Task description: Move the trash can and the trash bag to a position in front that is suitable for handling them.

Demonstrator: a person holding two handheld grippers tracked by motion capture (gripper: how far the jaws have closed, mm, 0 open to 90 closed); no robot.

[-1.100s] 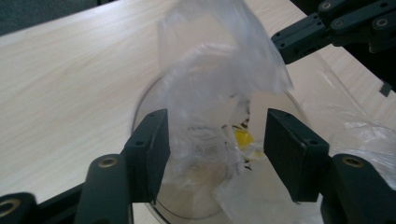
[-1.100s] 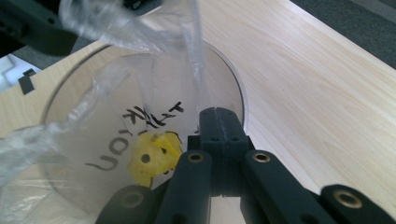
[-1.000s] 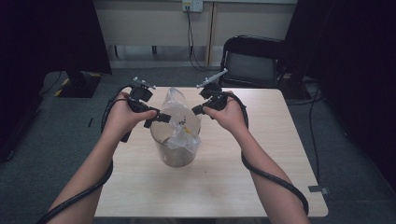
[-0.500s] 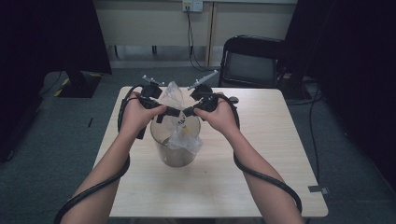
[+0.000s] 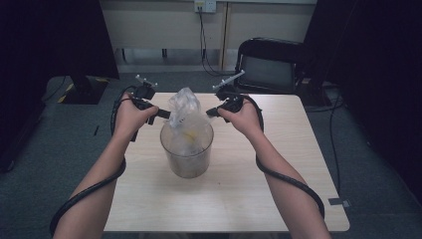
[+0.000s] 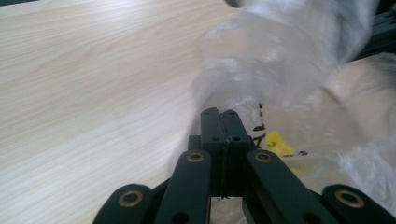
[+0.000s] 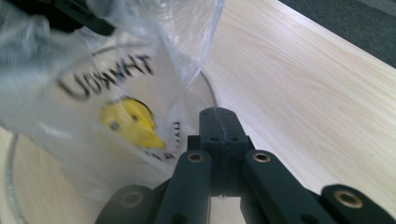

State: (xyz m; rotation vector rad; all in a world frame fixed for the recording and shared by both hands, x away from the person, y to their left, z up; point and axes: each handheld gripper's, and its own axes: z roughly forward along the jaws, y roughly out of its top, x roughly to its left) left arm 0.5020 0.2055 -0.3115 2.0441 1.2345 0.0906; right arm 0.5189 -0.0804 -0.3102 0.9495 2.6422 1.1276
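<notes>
A clear plastic bag printed with a yellow smiley face and black letters stands in a clear round container on the wooden table. My left gripper is at the bag's left edge. Its jaws have just been closing and now meet, with the thin film at their tips in the left gripper view. My right gripper is at the bag's right edge, jaws together on the film. The bag's top is stretched between the two.
A black chair stands behind the table's far edge. Cables trail from both grippers along the forearms. Bare tabletop lies on both sides of the container, and dark floor surrounds the table.
The left jaws have closed at the bag's edge. Both hands first moved in toward the bag, then moved apart, spreading its top over the container.
</notes>
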